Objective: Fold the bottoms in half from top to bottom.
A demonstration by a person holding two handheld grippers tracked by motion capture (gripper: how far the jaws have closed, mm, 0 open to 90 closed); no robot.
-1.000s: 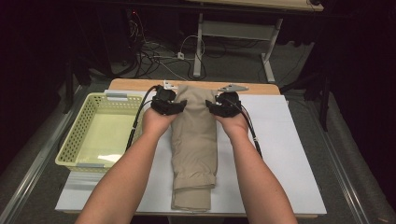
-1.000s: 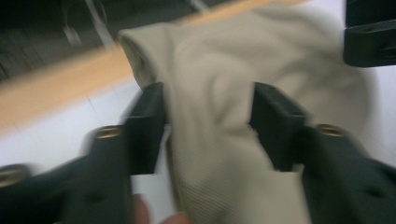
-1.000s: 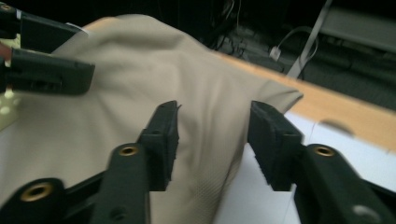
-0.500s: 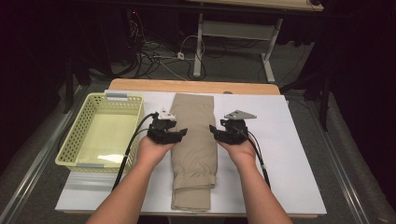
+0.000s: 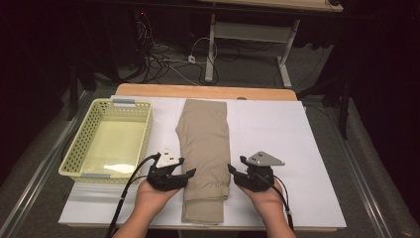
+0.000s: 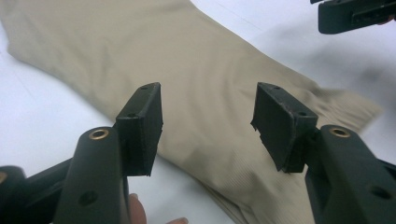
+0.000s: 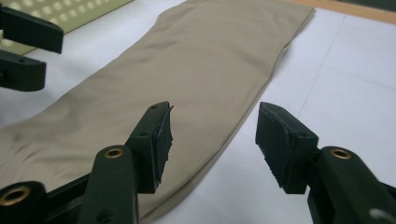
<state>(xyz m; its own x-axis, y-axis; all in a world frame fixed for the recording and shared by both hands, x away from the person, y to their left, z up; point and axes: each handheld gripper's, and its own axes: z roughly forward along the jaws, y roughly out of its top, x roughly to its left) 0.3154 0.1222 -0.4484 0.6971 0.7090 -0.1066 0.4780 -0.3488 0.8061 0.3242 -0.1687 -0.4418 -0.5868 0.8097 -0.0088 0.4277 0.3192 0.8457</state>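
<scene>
Your folded khaki trousers lie lengthwise on the counter beside the yellow basket. Both the left hand-held gripper and right hand-held gripper flank the near end, half open, holding nothing. Next, pinch that end for another fold.
</scene>
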